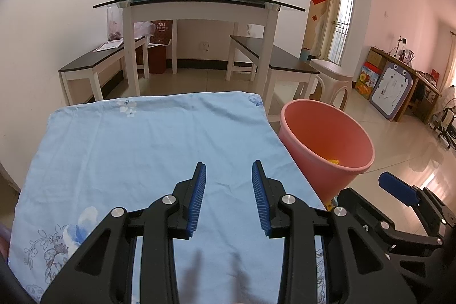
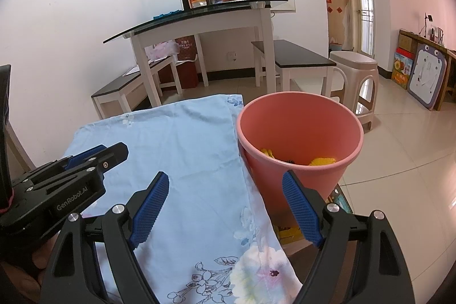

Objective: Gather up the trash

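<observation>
A pink plastic bucket (image 1: 319, 150) stands just off the right edge of a surface under a light blue floral cloth (image 1: 148, 150). Yellow scraps (image 2: 322, 161) and something dark lie at the bottom of the bucket (image 2: 299, 133). My left gripper (image 1: 228, 170) hovers over the cloth, open, nothing between its blue pads. My right gripper (image 2: 225, 190) is open wide with nothing between its fingers; it spans the cloth's right edge (image 2: 199, 161) and the bucket's near wall. The left gripper (image 2: 97, 158) also shows at the left of the right wrist view, and the right gripper's finger (image 1: 399, 188) in the left wrist view.
Behind stand a glass-topped white table (image 1: 199, 3) with flowers and a round fruit, two dark-topped benches (image 1: 273, 59), and a beige plastic stool (image 2: 353, 76). A tiled floor (image 2: 399, 147) stretches right toward a drawing board (image 2: 426, 76) against a low cabinet.
</observation>
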Demonstrator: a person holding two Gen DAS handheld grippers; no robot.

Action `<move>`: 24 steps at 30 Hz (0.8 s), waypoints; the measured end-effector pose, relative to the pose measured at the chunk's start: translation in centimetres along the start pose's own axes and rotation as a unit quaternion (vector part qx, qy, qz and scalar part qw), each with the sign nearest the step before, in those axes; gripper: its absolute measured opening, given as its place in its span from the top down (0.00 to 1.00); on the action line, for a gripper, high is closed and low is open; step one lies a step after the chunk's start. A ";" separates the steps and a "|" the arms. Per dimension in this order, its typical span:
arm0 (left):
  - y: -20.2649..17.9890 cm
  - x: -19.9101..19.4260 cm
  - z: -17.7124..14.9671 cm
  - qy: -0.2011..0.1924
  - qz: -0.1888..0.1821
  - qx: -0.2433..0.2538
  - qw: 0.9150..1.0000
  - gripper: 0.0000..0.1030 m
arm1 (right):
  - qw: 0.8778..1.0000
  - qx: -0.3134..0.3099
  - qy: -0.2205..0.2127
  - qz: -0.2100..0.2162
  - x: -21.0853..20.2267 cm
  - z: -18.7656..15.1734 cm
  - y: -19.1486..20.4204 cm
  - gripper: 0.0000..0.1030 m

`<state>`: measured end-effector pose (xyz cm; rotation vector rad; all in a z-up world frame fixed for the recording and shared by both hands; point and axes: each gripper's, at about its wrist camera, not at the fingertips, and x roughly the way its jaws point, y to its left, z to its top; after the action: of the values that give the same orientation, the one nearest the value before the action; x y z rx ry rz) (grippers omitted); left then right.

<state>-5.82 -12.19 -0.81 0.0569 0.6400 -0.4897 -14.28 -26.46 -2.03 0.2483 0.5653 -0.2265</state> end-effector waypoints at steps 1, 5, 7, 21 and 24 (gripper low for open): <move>0.0 0.0 0.0 0.000 -0.001 0.000 1.000 0.67 | 1.000 0.000 0.000 0.000 0.0 0.0 0.0 0.22; 0.0 0.0 0.0 0.000 0.000 -0.001 1.000 0.67 | 1.000 0.000 0.000 0.000 0.0 0.0 0.0 0.22; 0.0 0.0 0.0 0.000 0.000 -0.001 1.000 0.67 | 1.000 0.001 0.001 0.001 0.0 0.0 0.0 0.22; 0.2 -0.1 0.1 -0.001 -0.001 0.001 1.000 0.67 | 1.000 0.002 0.001 0.003 0.0 -0.3 0.2 0.22; 0.2 -0.1 0.1 0.000 0.000 0.000 1.000 0.67 | 1.000 0.002 0.002 0.003 -0.1 -0.3 0.2 0.22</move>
<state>-5.74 -12.04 -0.69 0.0562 0.6397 -0.4905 -14.43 -26.17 -2.23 0.2545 0.5681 -0.2212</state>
